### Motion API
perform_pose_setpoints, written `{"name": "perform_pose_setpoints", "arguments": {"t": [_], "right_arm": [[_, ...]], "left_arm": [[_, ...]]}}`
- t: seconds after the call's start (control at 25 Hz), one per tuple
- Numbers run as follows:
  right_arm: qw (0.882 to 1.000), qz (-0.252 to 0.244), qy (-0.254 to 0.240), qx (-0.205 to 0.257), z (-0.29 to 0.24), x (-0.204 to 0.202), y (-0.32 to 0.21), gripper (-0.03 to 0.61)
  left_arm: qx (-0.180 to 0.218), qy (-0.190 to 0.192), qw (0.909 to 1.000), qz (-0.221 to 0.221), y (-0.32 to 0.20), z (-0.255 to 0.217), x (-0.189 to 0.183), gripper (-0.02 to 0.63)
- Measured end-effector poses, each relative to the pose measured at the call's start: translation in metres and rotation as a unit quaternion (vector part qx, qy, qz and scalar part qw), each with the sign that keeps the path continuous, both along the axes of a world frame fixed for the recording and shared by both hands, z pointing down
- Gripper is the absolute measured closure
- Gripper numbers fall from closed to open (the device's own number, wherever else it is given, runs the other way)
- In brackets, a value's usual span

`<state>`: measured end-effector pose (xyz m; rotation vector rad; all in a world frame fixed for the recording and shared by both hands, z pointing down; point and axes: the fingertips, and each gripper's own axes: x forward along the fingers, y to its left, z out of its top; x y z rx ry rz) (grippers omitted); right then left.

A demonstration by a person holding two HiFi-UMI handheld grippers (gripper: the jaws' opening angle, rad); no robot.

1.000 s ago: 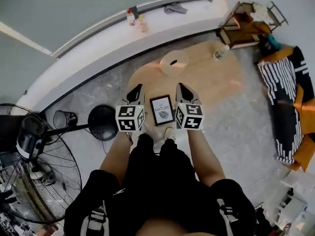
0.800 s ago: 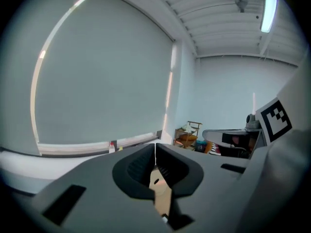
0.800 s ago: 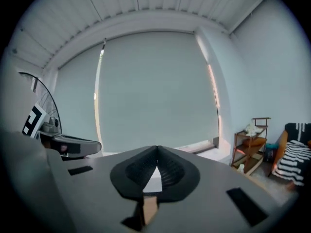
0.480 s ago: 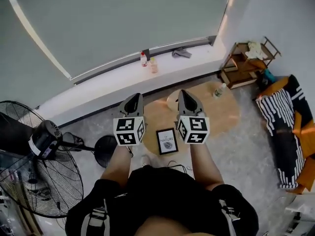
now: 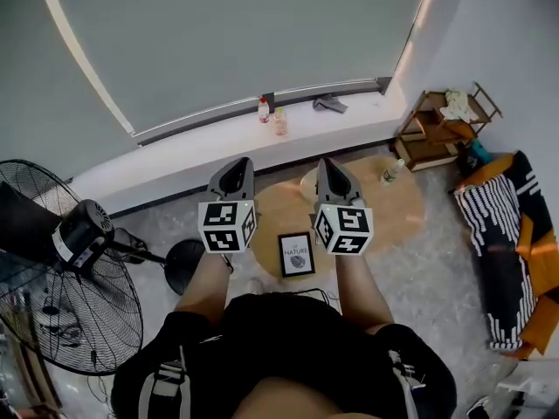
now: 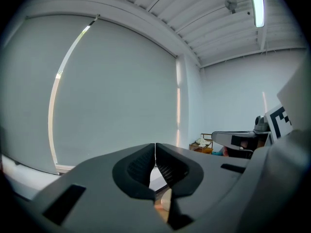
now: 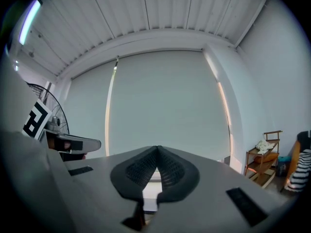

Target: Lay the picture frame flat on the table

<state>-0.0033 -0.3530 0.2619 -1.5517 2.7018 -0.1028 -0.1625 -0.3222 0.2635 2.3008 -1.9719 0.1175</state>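
the picture frame (image 5: 296, 254) lies flat and face up on the round wooden bench (image 5: 397, 206), at the edge of the bench nearest my feet. i hold my left gripper (image 5: 234, 171) up in the air, over and to the left of the frame. my right gripper (image 5: 328, 171) is over and to the frame's right. neither touches it. the left fingers (image 6: 138, 166) are clenched tip to tip with nothing between them. the right fingers (image 7: 141, 169) are pressed together the same way, empty. a plastic bottle (image 5: 389, 171) stands on the bench, beyond the frame and well to its right. a standing fan (image 5: 61, 295) is on the floor far to the frame's left, with its round black base (image 5: 182, 265) nearer the frame.
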Motion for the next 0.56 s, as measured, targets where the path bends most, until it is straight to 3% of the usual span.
{"name": "perform_pose_setpoints", "arguments": {"t": [0.56], "right_arm": [[1.000,0.000,-0.004,0.002,0.0009,-0.0035,-0.0017,0.568]], "left_arm": [[-0.007,-0.010,0.9999,0.007,0.0032,0.0052,0.0014,0.589]]}}
